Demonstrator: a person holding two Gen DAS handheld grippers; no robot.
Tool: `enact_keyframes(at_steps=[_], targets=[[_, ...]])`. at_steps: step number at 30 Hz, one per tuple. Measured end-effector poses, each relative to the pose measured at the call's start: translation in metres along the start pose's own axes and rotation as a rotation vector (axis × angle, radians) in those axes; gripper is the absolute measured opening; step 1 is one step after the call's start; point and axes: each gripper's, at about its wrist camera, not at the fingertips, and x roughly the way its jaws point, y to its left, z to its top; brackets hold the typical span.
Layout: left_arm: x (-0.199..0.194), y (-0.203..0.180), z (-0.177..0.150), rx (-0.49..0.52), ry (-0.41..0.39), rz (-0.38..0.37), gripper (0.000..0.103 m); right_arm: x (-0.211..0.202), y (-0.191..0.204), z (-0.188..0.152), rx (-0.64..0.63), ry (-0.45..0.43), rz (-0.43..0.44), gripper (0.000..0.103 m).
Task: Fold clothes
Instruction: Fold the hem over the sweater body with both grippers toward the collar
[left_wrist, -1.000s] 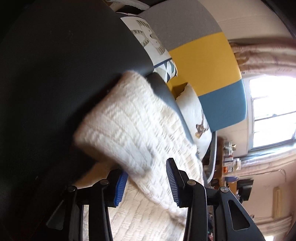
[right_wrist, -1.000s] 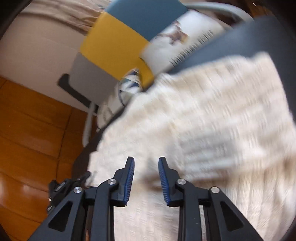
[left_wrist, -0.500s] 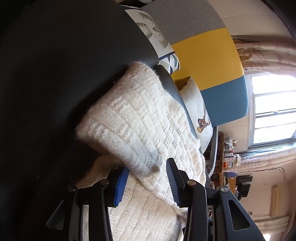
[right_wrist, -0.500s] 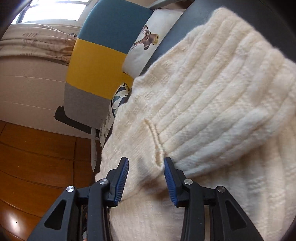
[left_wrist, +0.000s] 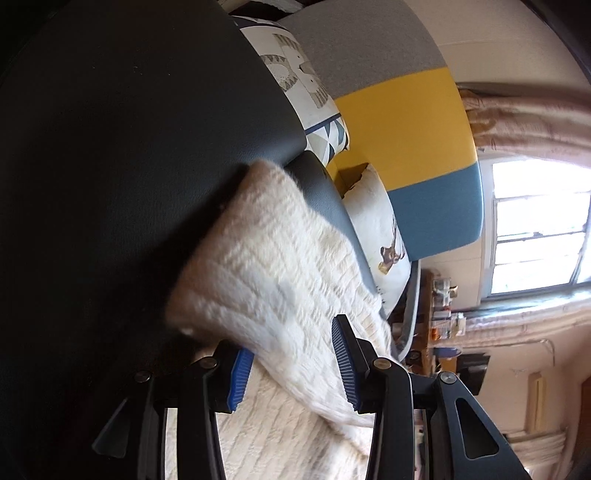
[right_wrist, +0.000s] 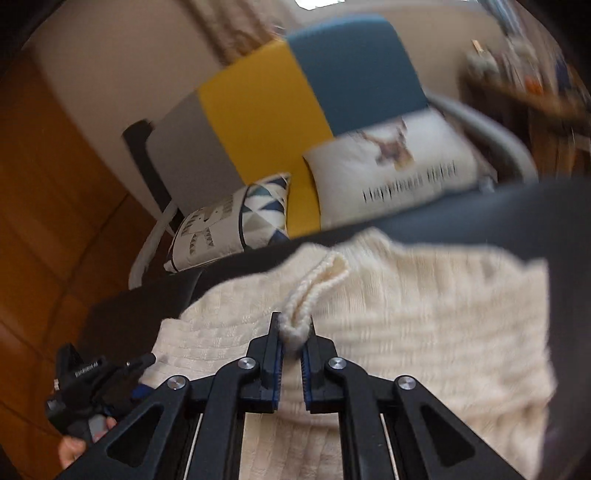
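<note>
Right tongs (right_wrist: 293, 338) pinched cream sweater (right_wrist: 406, 314) edge, likely to lift fold. Left tongs (left_wrist: 291, 354) gaped wide around folded sleeve, gripping nothing. Sweater lay on dark tabletop (left_wrist: 129, 147) ahead of both.

One cream knit sweater (right_wrist: 406, 314) is seen, laid on one dark padded surface (left_wrist: 129, 166). Two grippers are counted: the left gripper (left_wrist: 291, 354) and the right gripper (right_wrist: 292, 332). Two printed cushions are counted, a deer cushion (right_wrist: 391, 166) and a triangle-pattern cushion (right_wrist: 236, 225), against one three-colour chair (right_wrist: 266, 110); one window (left_wrist: 539, 225) is visible.
</note>
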Motion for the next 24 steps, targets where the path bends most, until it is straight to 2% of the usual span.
enact_keyframes(at_steps=[2,3,5,9,12,15,17,19,21,24], targets=[[-0.004,-0.006,0.002,0.023,-0.025,-0.006,0.037,-0.013,0.021,0.018,-0.119,-0.027,-0.037,0.007],[-0.008,-0.011,0.002,0.048,-0.043,-0.008,0.026,-0.019,0.025,0.024,-0.149,-0.037,-0.046,0.007],[-0.016,-0.027,0.000,0.135,-0.085,0.005,0.023,-0.025,0.028,0.031,-0.173,-0.057,-0.063,0.007],[-0.015,-0.048,-0.003,0.237,-0.087,0.032,0.019,-0.030,0.013,0.027,-0.159,-0.052,-0.092,0.007],[-0.006,-0.054,-0.010,0.288,-0.071,0.071,0.015,-0.026,-0.015,0.013,-0.107,-0.027,-0.126,0.007],[0.006,-0.056,-0.020,0.328,-0.029,0.070,0.015,-0.016,-0.048,-0.004,-0.040,0.010,-0.154,0.007],[0.018,-0.052,-0.025,0.322,0.010,0.086,0.018,-0.008,-0.069,-0.014,0.011,0.042,-0.160,0.007],[0.020,-0.041,-0.024,0.258,0.011,0.083,0.038,-0.003,-0.085,-0.022,0.058,0.065,-0.157,0.007],[0.022,-0.029,-0.023,0.194,0.012,0.079,0.046,-0.003,-0.094,-0.026,0.080,0.068,-0.145,0.007],[0.017,-0.008,-0.020,0.080,0.004,0.041,0.050,-0.005,-0.095,-0.026,0.070,0.068,-0.146,0.007]])
